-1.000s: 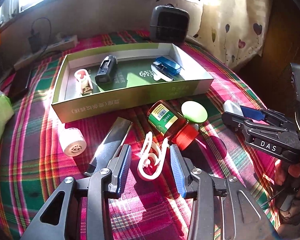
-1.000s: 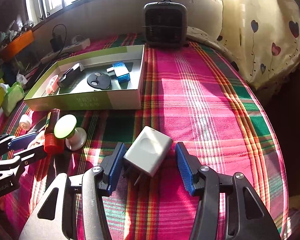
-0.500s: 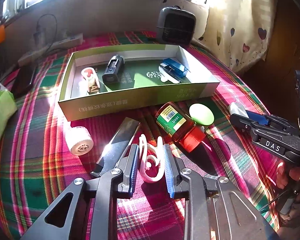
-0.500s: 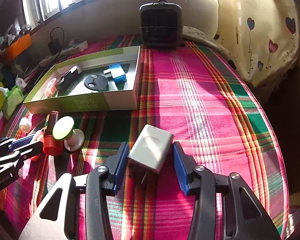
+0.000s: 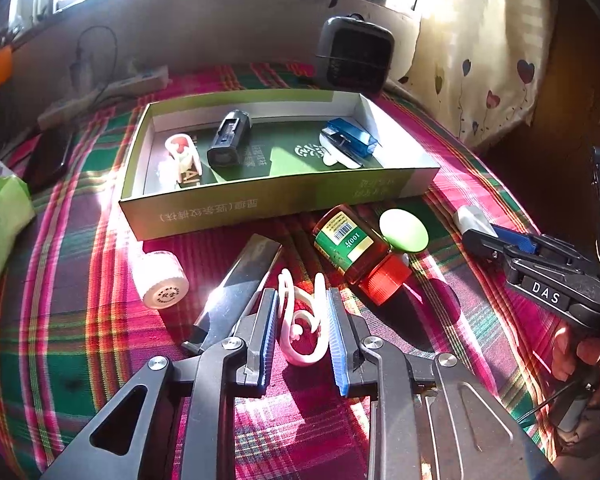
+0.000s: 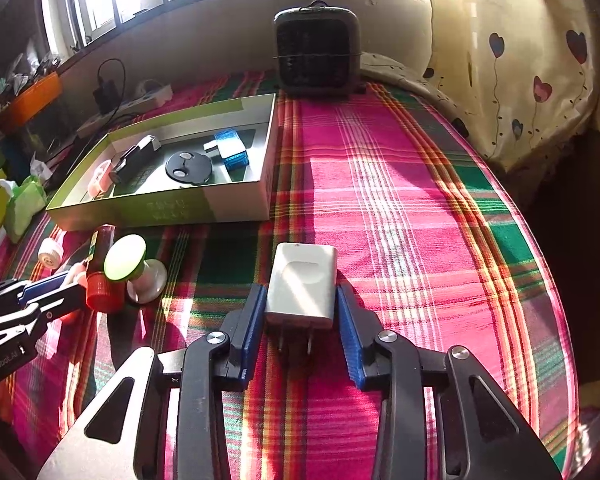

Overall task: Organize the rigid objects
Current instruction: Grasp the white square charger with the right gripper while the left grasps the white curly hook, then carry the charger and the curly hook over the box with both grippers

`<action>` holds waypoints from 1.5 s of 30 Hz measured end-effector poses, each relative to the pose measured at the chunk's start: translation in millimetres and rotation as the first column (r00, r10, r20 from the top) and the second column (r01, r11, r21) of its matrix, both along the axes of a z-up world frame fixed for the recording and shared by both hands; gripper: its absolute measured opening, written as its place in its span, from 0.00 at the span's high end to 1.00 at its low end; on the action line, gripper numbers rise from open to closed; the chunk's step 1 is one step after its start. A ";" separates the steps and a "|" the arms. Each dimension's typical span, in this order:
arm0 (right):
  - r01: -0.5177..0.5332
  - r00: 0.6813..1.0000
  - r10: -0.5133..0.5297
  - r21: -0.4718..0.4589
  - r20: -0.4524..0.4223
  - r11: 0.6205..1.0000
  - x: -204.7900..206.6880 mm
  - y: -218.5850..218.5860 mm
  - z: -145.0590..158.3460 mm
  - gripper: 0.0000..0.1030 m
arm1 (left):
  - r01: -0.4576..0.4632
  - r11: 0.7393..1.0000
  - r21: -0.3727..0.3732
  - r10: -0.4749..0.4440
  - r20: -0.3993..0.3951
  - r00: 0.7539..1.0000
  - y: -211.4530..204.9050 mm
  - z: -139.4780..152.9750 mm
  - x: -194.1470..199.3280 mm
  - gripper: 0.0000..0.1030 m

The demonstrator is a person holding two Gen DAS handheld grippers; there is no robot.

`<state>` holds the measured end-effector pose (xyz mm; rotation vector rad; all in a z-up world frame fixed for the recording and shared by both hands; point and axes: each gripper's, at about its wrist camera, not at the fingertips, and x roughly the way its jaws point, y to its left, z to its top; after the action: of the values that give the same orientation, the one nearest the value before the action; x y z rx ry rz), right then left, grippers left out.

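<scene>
Gripping a white curly plastic hook point(image 5: 302, 326), the left gripper point(image 5: 302, 320) has both blue pads pressed on its sides, low at the near edge of the plaid-covered desk point(image 6: 400, 184); right gripper point(image 6: 300, 314) jaws have just been closing around a white plug charger point(image 6: 302, 282), pads right at its sides, prongs pointing back toward the camera, charger lying flat on the cloth near the middle of the near edge, contact on the right pad hard to confirm. Green cardboard box point(image 5: 260, 208) sits toward the far left of the desk, open top, holding a black torch-like device point(image 5: 228, 140), a blue clip case point(image 5: 350, 138), a white and red piece point(image 5: 182, 156) and, in the right wrist view, a black round disc point(image 6: 188, 166). Just in front of the box's near wall on the cloth: brown bottle with red cap point(image 5: 360, 254) lying on its side, green round-topped knob point(image 5: 403, 230) touching it, white capped tub point(image 5: 162, 280) on its side further left, dark flat bar point(image 5: 240, 280) lying beside the left gripper's left finger. Small black heater point(image 6: 318, 50) stands at the far edge. Person's hand point(image 5: 580, 356) on the right gripper's handle
</scene>
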<state>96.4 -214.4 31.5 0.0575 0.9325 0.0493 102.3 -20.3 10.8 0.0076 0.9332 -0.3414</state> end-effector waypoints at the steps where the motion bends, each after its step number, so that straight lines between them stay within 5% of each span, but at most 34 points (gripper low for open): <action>1: 0.000 1.000 0.000 0.000 0.000 1.000 0.1 -0.3 0.1 0.65 | -0.001 1.000 0.000 0.001 0.000 1.000 0.0 0.3 0.1 0.78; 27: -0.045 0.998 0.043 0.037 0.042 0.998 -3.4 1.8 21.7 0.66 | -0.029 0.998 -0.050 0.031 0.038 0.999 11.6 24.7 -1.1 0.78; 45: -0.145 0.987 0.138 0.095 0.079 0.985 39.5 14.5 56.8 0.66 | -0.066 0.996 -0.066 0.071 0.078 0.994 35.5 53.0 48.2 0.78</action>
<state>135.8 -199.9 88.3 0.0817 0.8603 0.2286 150.5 15.3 63.8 -0.0680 0.8412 -0.3049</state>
